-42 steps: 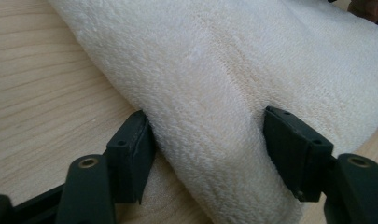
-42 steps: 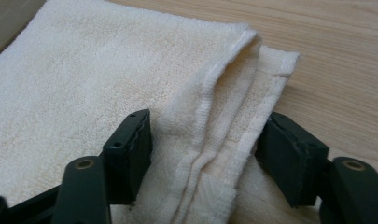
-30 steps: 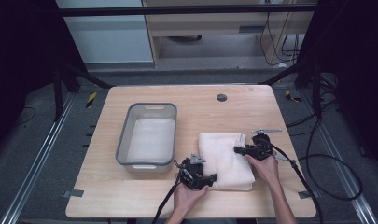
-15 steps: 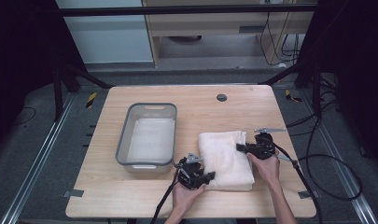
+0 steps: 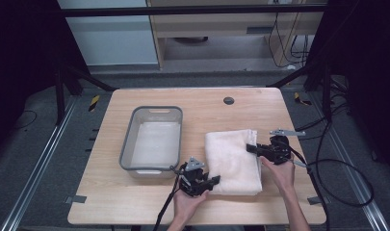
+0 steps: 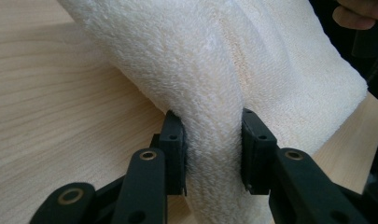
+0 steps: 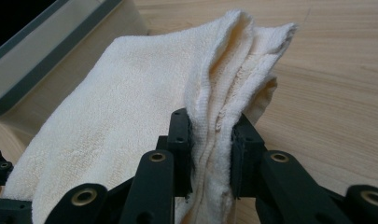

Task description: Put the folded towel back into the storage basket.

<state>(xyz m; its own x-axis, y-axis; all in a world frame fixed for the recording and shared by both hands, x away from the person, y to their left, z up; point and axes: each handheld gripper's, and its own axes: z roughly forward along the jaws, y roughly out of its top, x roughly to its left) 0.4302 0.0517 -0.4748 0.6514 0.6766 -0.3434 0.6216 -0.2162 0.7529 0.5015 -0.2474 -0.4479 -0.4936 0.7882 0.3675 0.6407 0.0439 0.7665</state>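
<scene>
High view: left gripper point(image 5: 213, 181) at near table point(image 5: 240, 101) edge, jaws clamped on near-left corner of folded cream towel point(image 5: 233, 159). Right gripper point(image 5: 251, 148) at towel's right edge, jaws pinching layered edge. Towel lies right of centre on table. Grey bin point(image 5: 154, 139) just left of towel. Small dark disc point(image 5: 228, 100) near far edge.

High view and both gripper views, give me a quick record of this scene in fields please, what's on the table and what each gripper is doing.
surface: wooden table
towel: cream towel, folded, right of centre
bin: grey plastic bin, left of towel, looks empty
left gripper: shut on towel's near left corner
right gripper: shut on towel's layered right edge
other: dark round spot near table's far edge
</scene>
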